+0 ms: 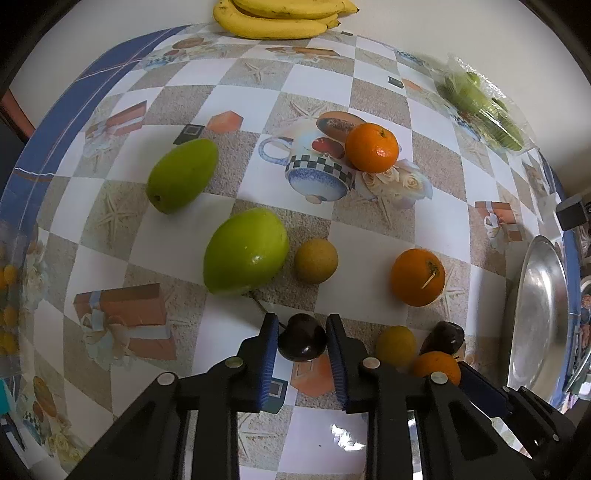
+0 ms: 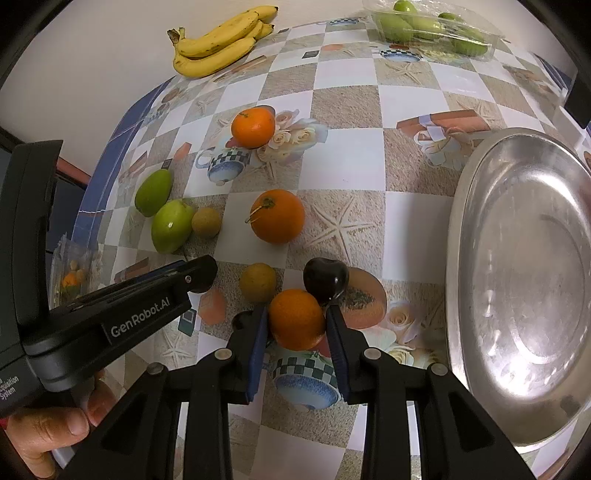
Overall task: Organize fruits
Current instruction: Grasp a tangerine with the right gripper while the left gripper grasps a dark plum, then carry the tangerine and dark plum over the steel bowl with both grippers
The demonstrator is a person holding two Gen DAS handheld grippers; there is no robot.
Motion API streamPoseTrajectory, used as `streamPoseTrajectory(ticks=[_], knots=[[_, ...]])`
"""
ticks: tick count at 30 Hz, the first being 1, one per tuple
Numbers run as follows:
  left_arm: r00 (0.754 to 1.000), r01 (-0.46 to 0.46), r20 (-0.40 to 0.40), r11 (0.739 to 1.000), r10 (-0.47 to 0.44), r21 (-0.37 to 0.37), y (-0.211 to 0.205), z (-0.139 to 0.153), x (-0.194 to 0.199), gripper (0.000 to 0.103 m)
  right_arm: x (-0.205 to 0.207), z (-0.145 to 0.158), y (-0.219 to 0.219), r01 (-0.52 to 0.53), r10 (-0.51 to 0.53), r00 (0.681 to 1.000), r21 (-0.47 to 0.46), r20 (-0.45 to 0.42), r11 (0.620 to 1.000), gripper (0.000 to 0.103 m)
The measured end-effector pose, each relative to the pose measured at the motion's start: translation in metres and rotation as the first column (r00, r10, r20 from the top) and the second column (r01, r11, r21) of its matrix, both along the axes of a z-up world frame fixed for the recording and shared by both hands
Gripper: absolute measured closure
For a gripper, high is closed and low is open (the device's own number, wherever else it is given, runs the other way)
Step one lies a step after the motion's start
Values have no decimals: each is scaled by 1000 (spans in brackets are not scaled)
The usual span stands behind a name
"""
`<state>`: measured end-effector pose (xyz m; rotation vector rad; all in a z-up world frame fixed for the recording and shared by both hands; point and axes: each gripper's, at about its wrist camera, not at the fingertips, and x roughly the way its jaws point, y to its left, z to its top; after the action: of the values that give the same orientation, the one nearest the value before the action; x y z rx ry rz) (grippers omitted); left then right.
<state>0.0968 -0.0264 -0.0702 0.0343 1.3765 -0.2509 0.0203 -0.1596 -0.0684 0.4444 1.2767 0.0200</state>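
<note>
My left gripper [image 1: 302, 341] has its blue pads against both sides of a dark plum [image 1: 301, 341] on the tablecloth. My right gripper [image 2: 296, 325] is shut on a small orange [image 2: 295, 319], with a second dark plum [image 2: 325, 278] just beyond it. Two green mangoes [image 1: 245, 254] [image 1: 183, 173], two oranges [image 1: 417, 277] [image 1: 371, 147] and two small yellow-brown fruits [image 1: 316, 260] [image 1: 395, 345] lie loose on the table. The steel plate [image 2: 517, 288] is to the right and holds nothing.
A banana bunch [image 2: 218, 40] lies at the far edge. A clear pack of green fruit [image 2: 432, 27] sits at the far right. A clear box with small fruits [image 2: 70, 273] stands at the left. The left gripper's body [image 2: 110, 314] crosses the right wrist view.
</note>
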Motion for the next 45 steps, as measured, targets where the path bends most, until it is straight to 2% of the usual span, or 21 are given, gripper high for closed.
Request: streamPoseTrajectory(ticks=[9,16,22,27,34,45], knots=[[1000,-7,27,1000,7,-12,6,11,-3,75,-4,8,-2,5,-6,1000,11,20,1000,70],[995,2,97,999,2,-41,4,34,-6,75,-8,28,-7,19,-20,997,19,77,1000,70],[989,43,146,998,-35,-53,-12,50,-10,75,-12,33,-16,45,-46,995,19,85,999,70],[984,72,167,996,-63,-50,-25,56,-14,75,-19,34,-37,113,-113,991,16,72,994,70],[973,149,186,987,-134,-67,-54,61,-26,76,-38,37,-86,243,-242,967,5,74,970,70],[931,322,215,942,-295,-99,-121,67,-55,76,-71,32,-150,415,-415,908,9,59,910,70]])
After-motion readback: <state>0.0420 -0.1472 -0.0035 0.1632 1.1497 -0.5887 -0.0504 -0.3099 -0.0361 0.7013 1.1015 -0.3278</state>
